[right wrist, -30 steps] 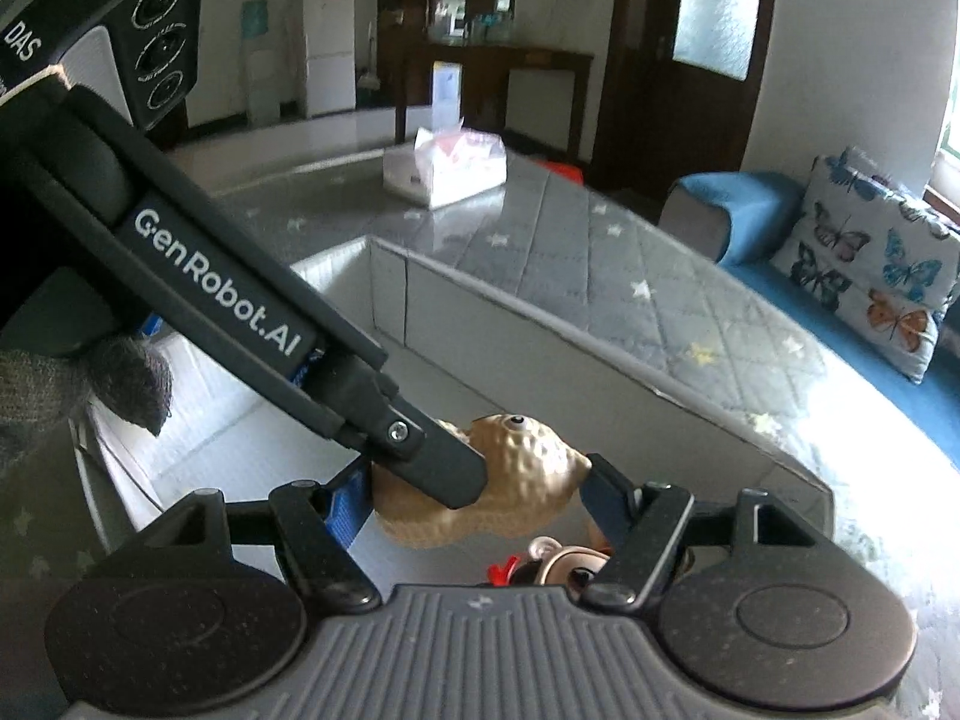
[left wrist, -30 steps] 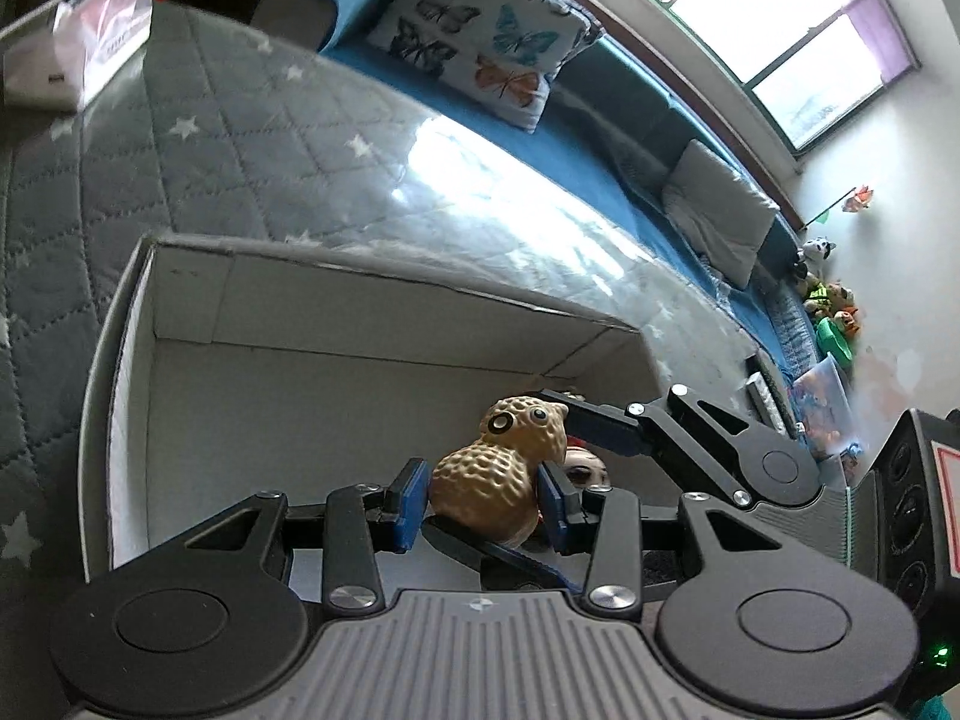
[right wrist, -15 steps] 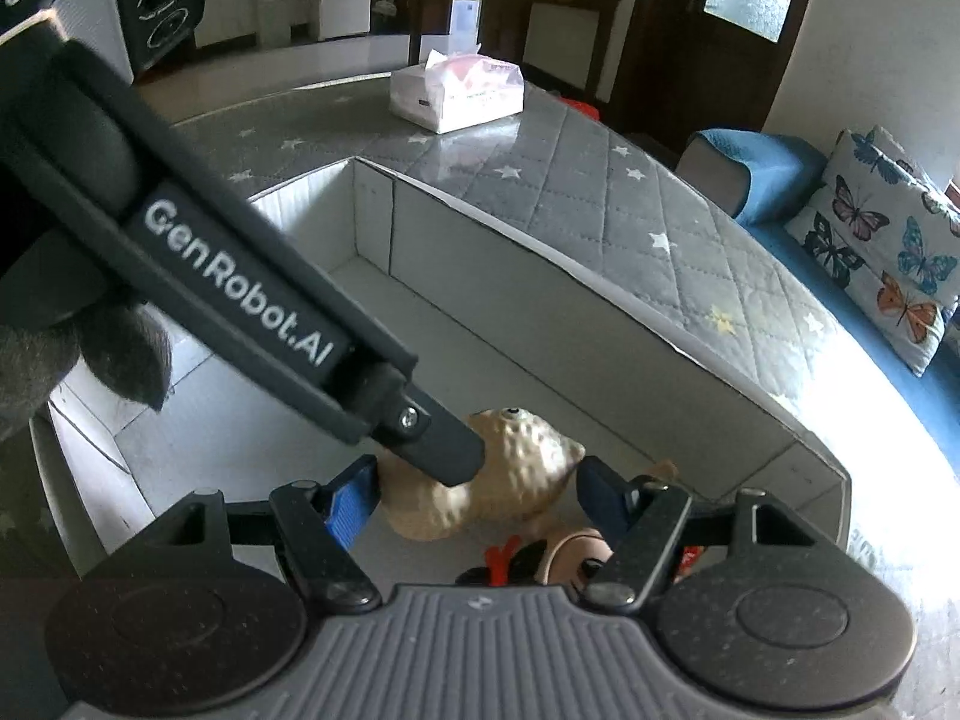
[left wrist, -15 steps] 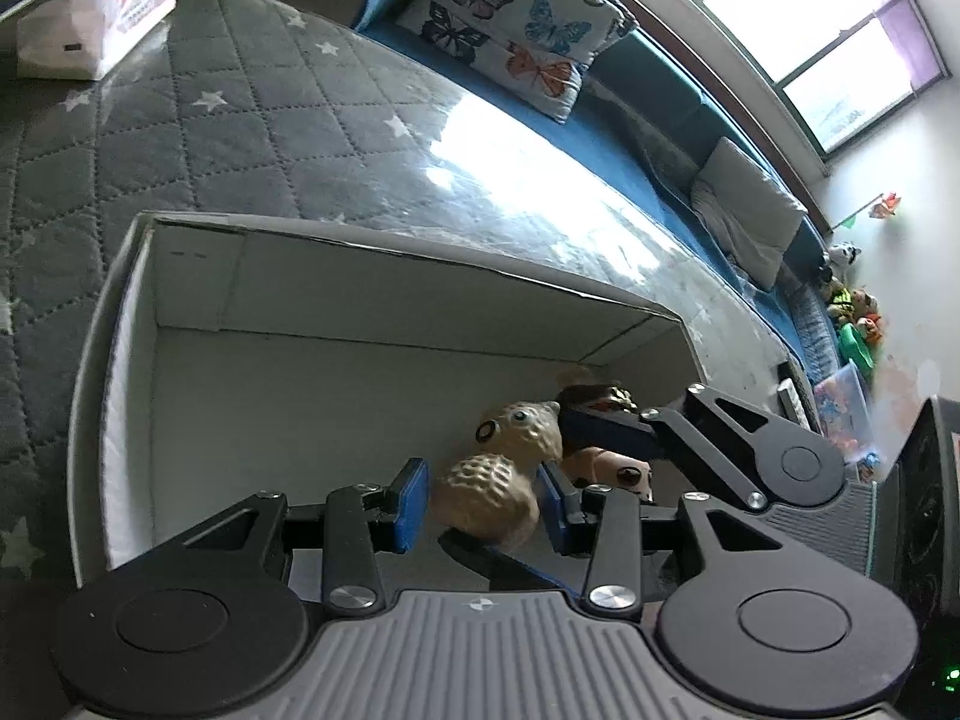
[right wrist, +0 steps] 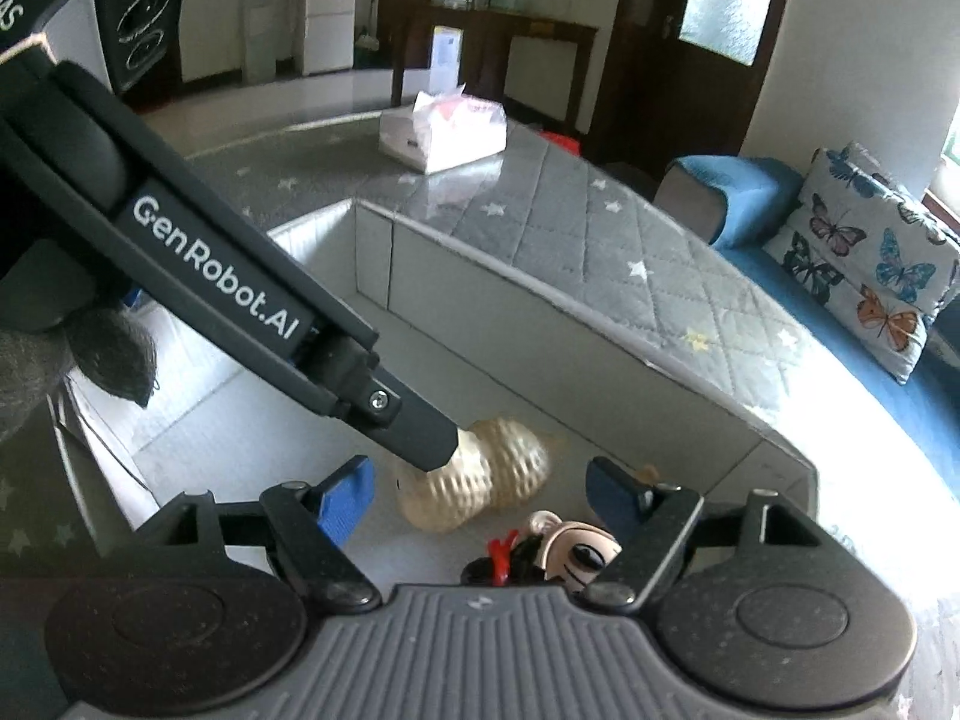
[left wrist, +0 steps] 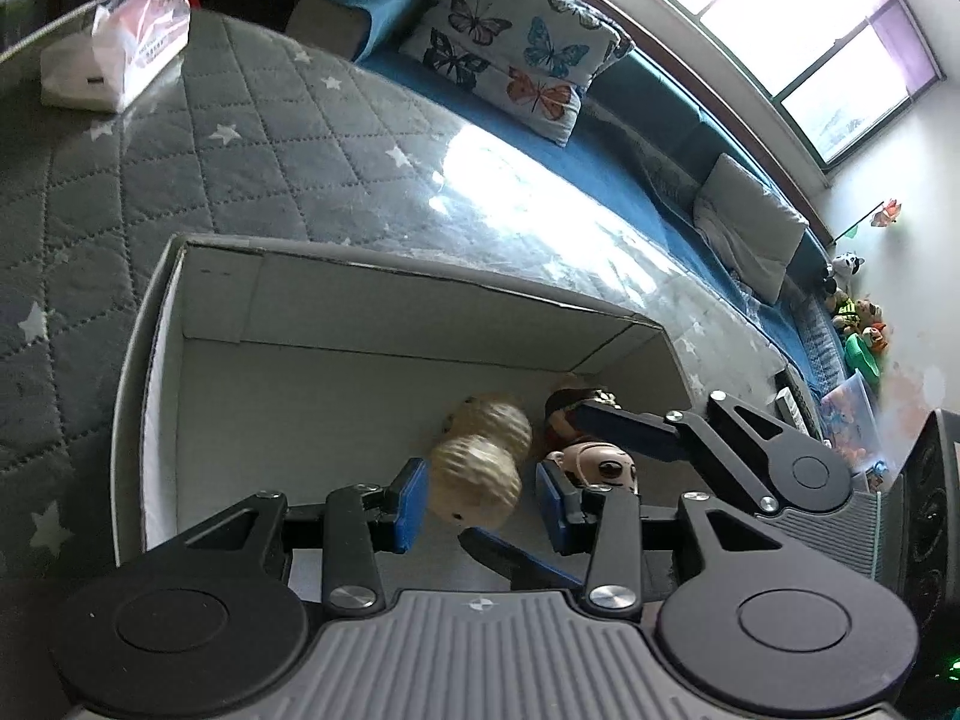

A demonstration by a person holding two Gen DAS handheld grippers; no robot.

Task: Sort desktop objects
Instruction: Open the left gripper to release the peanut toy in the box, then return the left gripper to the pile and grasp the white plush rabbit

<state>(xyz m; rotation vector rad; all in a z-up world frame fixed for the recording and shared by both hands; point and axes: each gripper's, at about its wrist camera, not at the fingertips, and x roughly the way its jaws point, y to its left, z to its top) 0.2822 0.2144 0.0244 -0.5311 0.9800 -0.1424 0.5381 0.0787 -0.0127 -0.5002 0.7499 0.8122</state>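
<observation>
Both views looked down into an open white box (left wrist: pixel 210 324), which sat on a grey quilted star-print desk (left wrist: pixel 150 180) w/ a glossy clear cover. The owl figurine (left wrist: pixel 480 468), tan w/ a bumpy surface, was lower centre of the left wrist view, lying tipped on the box floor and motion-blurred, so prob. rolling or settling. In the right wrist view the same owl (right wrist: pixel 480 480) sat centre-bottom.

Left gripper (left wrist: pixel 480 504): jaws spread, blue pads either side of the owl; whether a pad touched it couldn't be told thru the blur, but nothing was pinched. Right gripper (right wrist: pixel 480 495): jaws also spread wide, holding nothing; the left gripper's finger crossed that frame from upper left and its tip sat over the owl's upper part.

Just right of the owl in the left view lay a cartoon doll head (left wrist: pixel 600 462) w/ big eyes, plus another small dark-haired figure (left wrist: pixel 570 402) behind it, near the box's right end. A tissue pack (left wrist: pixel 114 54) sat upper left on the desk, well apart from the box.

Handling, as a guess: the owl looked hard, hollow and light, maybe ceramic or resin, so chippable if dropped. Rounded body = prone to roll; bumps should give pads decent friction. Best hold prob. across the waist between head and body.
</observation>
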